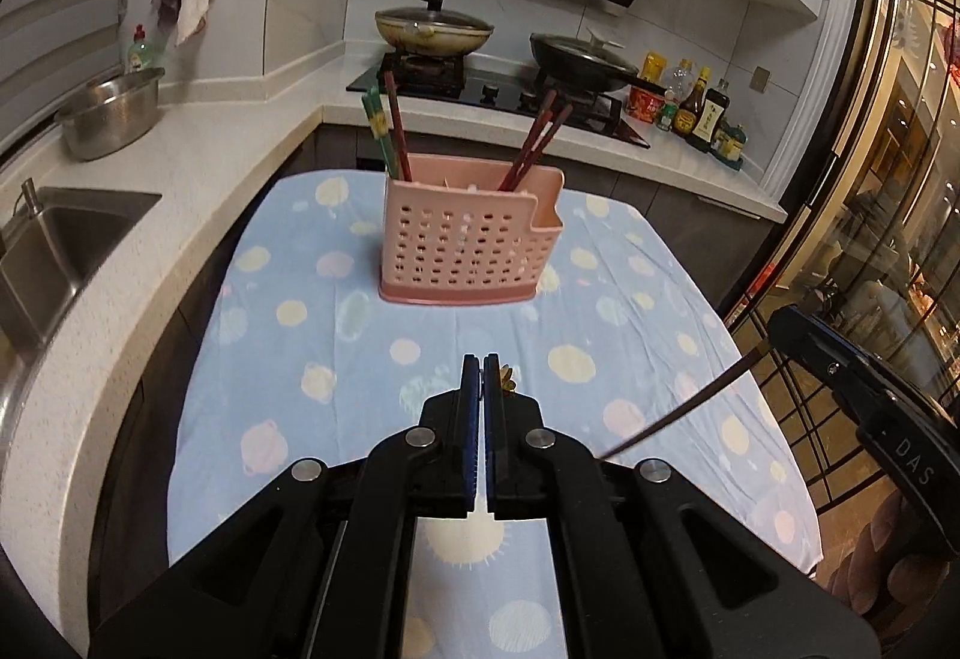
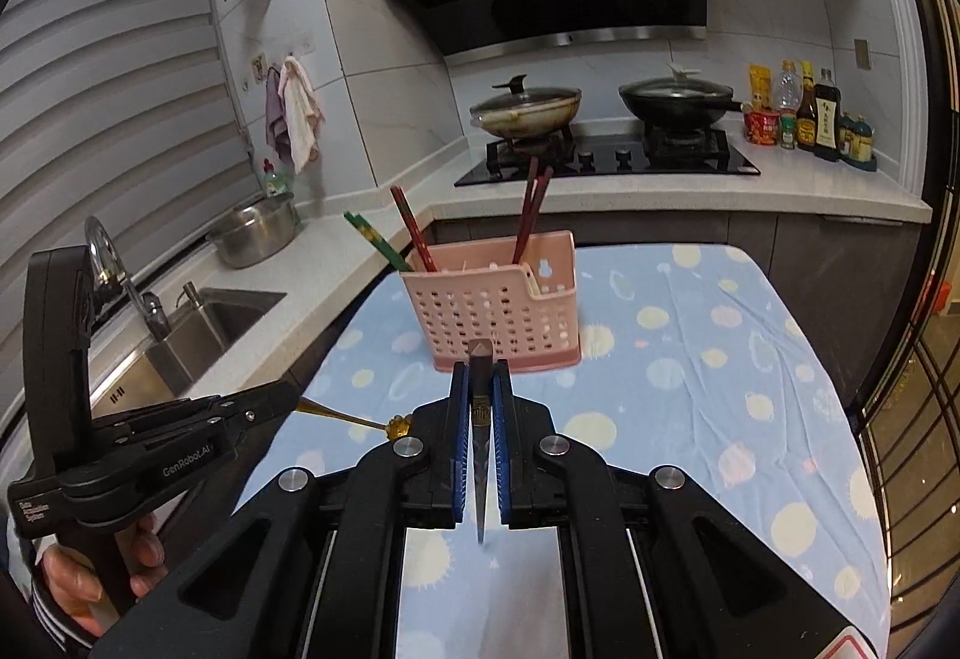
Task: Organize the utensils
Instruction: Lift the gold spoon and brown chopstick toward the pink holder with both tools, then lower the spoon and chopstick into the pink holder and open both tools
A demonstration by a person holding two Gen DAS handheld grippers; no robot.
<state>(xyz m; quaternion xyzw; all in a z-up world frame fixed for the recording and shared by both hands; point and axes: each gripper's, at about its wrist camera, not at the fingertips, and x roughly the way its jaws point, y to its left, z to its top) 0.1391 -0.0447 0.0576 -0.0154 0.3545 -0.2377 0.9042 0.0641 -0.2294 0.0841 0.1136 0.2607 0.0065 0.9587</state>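
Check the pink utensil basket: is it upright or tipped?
Upright. The pink utensil basket sits flat on its base on the spotted tablecloth, with chopsticks standing out of its open top.

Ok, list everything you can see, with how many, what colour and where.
Utensil caddy: one, pink, on the table.
Chopsticks in caddy: several, dark red, plus a green pair, standing upright.
Tablecloth: one, blue with pale spots.
Pans: two, lidded, on the stove.
Steel bowl: one, beside the sink.
Bottles: several, right end of counter.
Cloths: two, hanging on the wall.
Left hand-held gripper: shut on a thin gold utensil.
Right hand-held gripper: shut on a dark chopstick.
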